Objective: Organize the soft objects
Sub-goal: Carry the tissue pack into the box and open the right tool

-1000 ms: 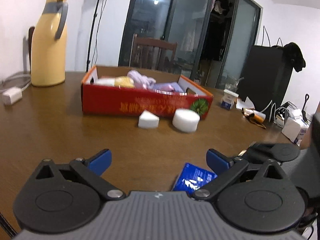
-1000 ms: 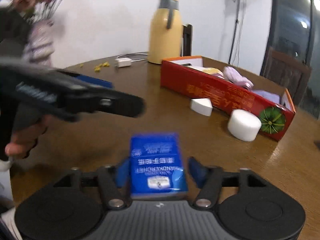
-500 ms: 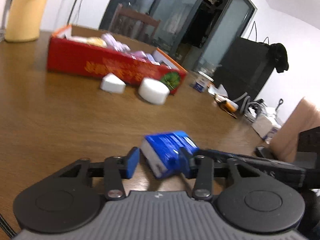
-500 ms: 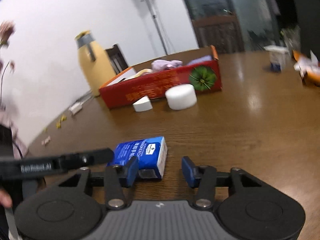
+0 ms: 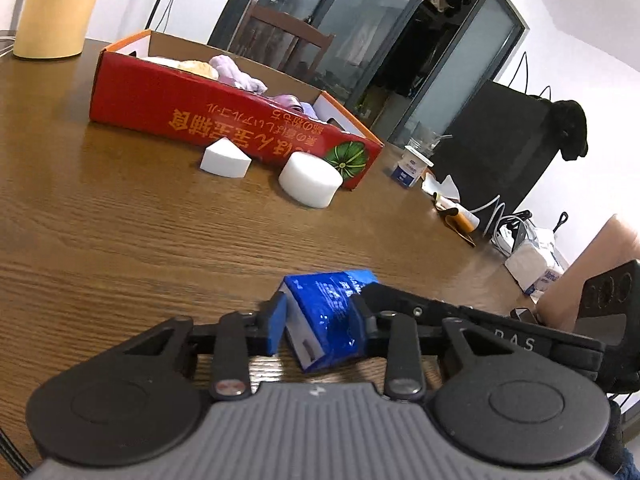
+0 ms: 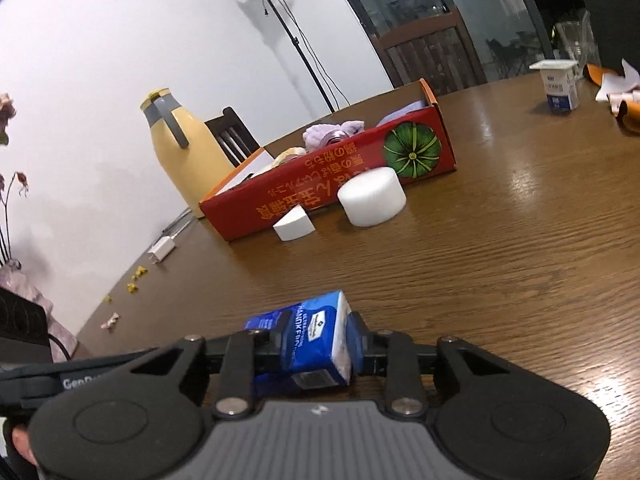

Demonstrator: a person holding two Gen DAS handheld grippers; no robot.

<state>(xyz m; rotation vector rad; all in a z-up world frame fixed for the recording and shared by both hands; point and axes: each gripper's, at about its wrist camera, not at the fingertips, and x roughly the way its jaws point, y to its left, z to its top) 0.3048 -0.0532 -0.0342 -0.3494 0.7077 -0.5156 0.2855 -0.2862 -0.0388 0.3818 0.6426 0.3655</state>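
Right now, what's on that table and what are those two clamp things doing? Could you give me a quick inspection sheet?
Surface: brown wooden table, glossy.
Job's things: blue tissue pack; red box holding purple cloth; white foam wedge and white foam cylinder on the table before the box.
Clutter: yellow thermos, small white carton, petals near the edge.
Grippers: left gripper and right gripper both shut on the tissue pack.
Cables: white charger and cord; white cables at the far side.
Surroundings: white wall, light stand, wooden chair, glass doors.
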